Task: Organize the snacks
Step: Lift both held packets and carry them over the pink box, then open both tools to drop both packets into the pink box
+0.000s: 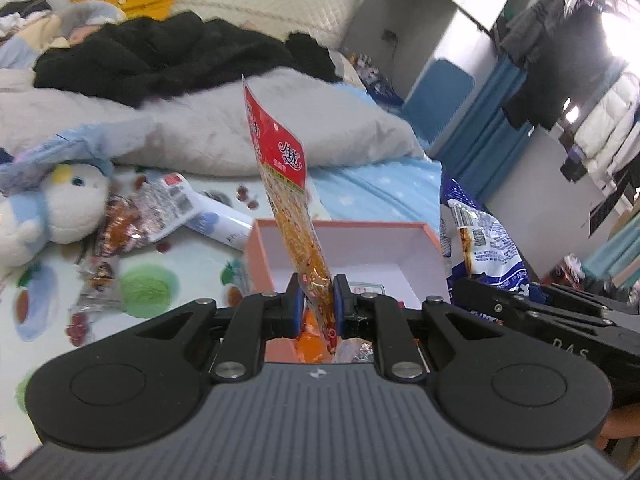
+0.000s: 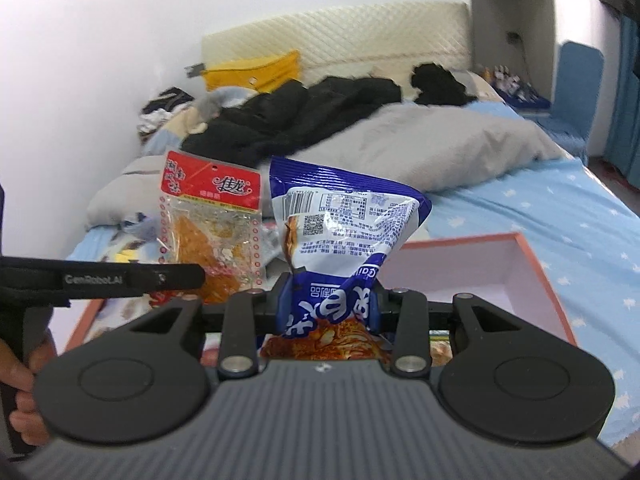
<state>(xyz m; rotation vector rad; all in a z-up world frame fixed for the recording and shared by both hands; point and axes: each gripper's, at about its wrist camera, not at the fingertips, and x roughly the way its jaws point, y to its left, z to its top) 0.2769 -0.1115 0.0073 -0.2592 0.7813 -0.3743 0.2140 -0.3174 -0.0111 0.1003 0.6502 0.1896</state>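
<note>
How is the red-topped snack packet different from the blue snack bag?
The red-topped packet is flat and thin with a clear window showing orange food; the blue bag is puffy and opaque. The packet is pinched by the left gripper, the blue bag by the right gripper. The packet looks smaller. Both stand upright over the pink box.

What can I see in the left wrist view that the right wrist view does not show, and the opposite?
Only the left wrist view shows the plush penguin toy, the loose snack packets beside it on the patterned sheet, and the hanging coats by the window.

Only the right wrist view shows the person's hand holding the left gripper's handle.

Both show the red-topped snack packet clamped in the left gripper, the blue snack bag clamped in the right gripper, the pink box and the grey pillow.
</note>
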